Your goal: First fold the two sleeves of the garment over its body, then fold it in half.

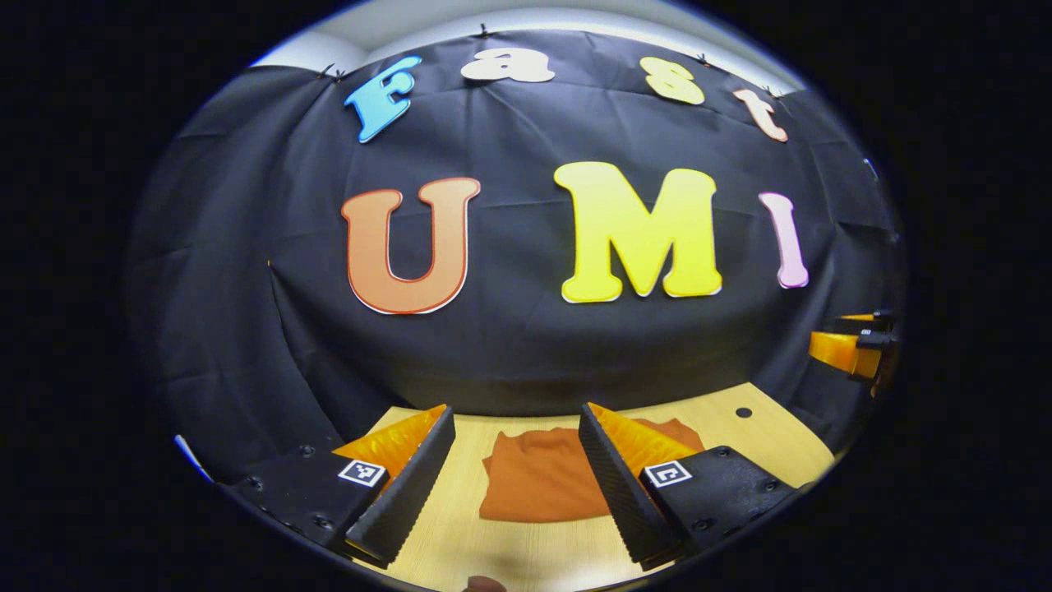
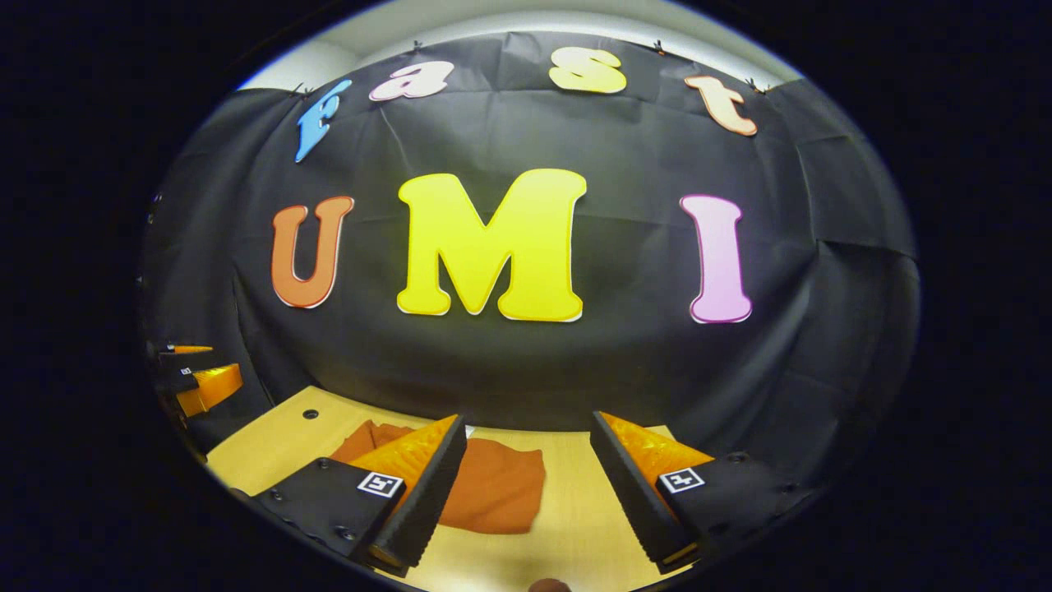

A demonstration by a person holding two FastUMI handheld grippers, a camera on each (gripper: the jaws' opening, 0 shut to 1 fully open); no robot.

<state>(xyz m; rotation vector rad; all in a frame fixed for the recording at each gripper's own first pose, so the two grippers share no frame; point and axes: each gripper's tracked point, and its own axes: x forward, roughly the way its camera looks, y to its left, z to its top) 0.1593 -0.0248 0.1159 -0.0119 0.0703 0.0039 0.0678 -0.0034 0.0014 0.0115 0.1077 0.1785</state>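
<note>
A rust-orange garment (image 1: 542,481) lies folded into a compact bundle on the pale wooden table (image 1: 509,551). In the left gripper view my left gripper (image 1: 516,427) hangs open above the table, the garment showing between and behind its fingers. In the right gripper view the same garment (image 2: 493,485) sits low and left of centre, partly behind the left finger (image 2: 427,485). My right gripper (image 2: 530,436) is open and holds nothing. Each view catches the other gripper at its edge: the right gripper (image 1: 855,345) and the left gripper (image 2: 193,374).
The black cloth wall stands close behind the table's far edge. A small dark hole (image 1: 743,412) marks the tabletop near the far right corner, also the hole (image 2: 310,414) at the far left in the right gripper view. Bare wood lies right of the garment (image 2: 583,510).
</note>
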